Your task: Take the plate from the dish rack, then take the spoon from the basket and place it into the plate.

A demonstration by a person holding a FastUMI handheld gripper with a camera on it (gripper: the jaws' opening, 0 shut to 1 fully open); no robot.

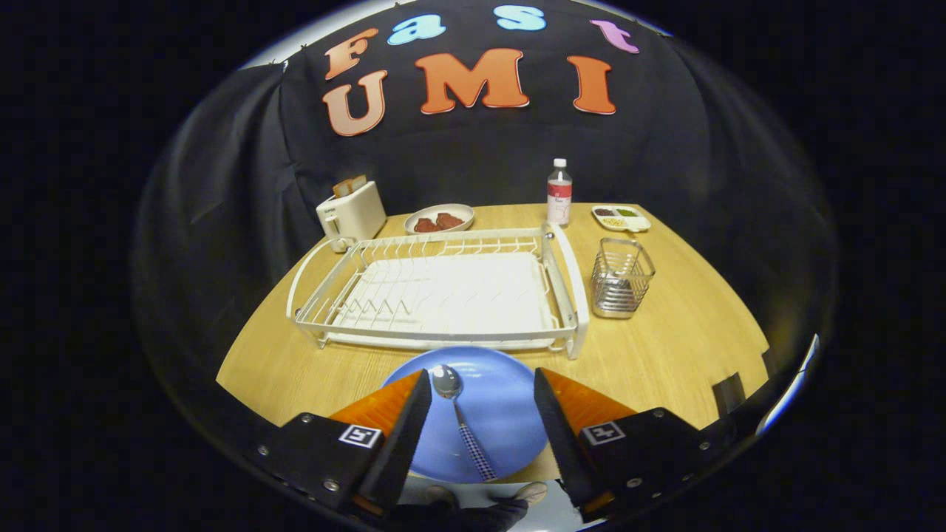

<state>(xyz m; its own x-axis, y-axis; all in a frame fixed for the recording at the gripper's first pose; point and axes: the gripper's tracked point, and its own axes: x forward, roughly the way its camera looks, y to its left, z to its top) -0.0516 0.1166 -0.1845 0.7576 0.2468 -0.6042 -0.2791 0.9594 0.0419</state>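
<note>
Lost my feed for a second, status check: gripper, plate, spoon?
Gripper open, holding nothing. Spoon lying in blue plate, between the fingers. Plate on table before the dish rack. Basket off to the side, nothing in the way.

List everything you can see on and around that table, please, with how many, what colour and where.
plate: one, blue, on the table's near edge, just ahead of the fingers
spoon: one, silver bowl with checked handle, lying in the plate, between the fingers, untouched
dish rack: one, white, middle of the table, beyond the plate
basket: one, silver wire, right of the dish rack
bottle: one, clear with white cap, behind the rack
toaster: one, white, far left corner, toast inside
bowl: one, white, holding red-brown food, beside the toaster
divided tray: one, white, right of the bottle
table: one, light wood
gripper: one, black and orange fingers, open, either side of the spoon
</note>
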